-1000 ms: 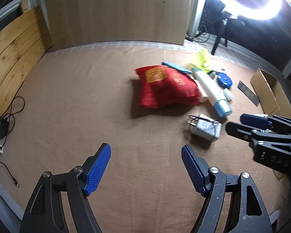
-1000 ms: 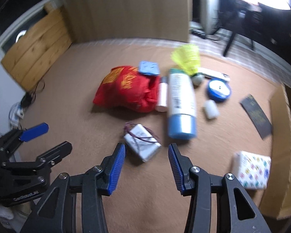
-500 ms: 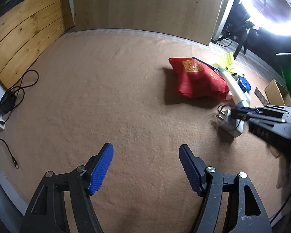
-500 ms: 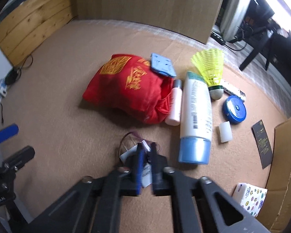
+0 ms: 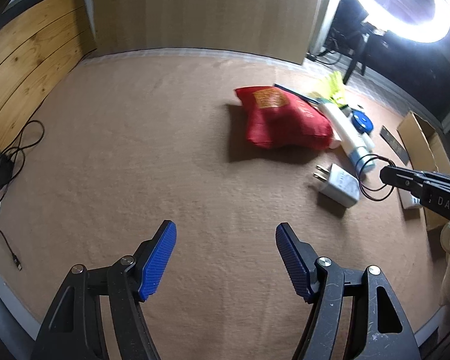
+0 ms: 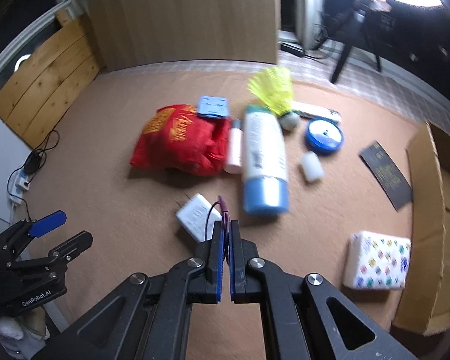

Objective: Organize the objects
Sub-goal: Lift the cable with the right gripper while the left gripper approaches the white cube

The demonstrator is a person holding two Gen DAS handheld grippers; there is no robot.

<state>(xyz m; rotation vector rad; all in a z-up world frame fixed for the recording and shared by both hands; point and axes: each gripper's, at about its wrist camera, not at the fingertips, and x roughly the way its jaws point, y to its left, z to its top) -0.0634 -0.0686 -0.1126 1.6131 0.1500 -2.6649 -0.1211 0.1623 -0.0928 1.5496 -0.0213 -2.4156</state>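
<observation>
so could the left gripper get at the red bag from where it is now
Probably yes. The left gripper is open and empty, and only bare brown mat lies between it and the red bag. The right gripper, shut on a thin cord, sits off to the side.

tan carpet (image 6: 111,162) carries red bag (image 6: 183,144), white bottle (image 6: 264,153), charger (image 6: 196,216), cardboard box (image 6: 426,210).

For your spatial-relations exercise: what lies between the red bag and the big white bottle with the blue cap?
A small pink-and-white bottle lies between the red bag and the big white bottle, seen best in the right wrist view.
</observation>
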